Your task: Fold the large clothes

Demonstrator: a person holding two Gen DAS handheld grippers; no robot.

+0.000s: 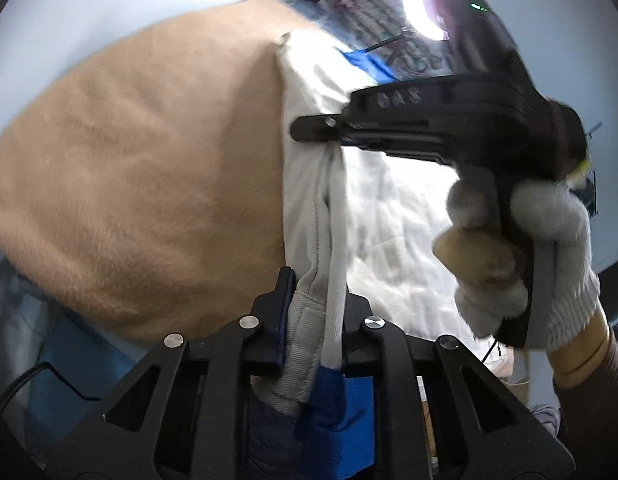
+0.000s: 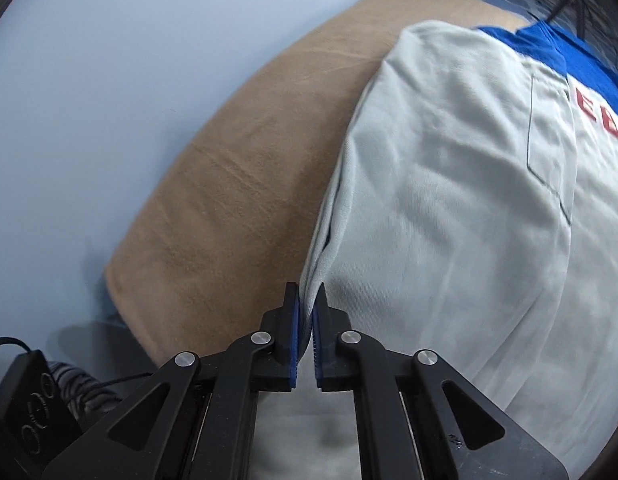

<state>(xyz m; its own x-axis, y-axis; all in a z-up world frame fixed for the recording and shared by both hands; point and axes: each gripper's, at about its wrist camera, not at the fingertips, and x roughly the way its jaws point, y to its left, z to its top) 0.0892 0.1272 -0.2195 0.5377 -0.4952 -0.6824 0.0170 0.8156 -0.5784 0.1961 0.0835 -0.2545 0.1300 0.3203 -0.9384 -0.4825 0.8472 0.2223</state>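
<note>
Two hand-held grippers pinch the same pale grey garment above a tan cloth spread over a pale blue table.

In the left wrist view, the left gripper is clamped on a thick, bunched edge of the garment, with a ribbed grey hem and a strip of blue fabric pressed between its blue-lined pads. From there the cloth runs away in a taut fold toward the far side, where the right gripper reaches in from the right and its black fingers close over the same fold. A person's hand in a white knit glove grips that tool's handle, a brown sleeve showing at the wrist. A bright ring light glares at the far top, partly hidden behind the tool's body.

In the right wrist view, the right gripper's jaws stand nearly together on the garment's left edge, a thin layer of grey fabric caught between the pads. The garment hangs and lies to the right of the tan cloth, overlapping it. A chest pocket is stitched on its far right part, beside a blue yoke carrying red letters cut off by the picture's edge. A small black controller with round buttons sits at the near left, a cable trailing from it.
</note>
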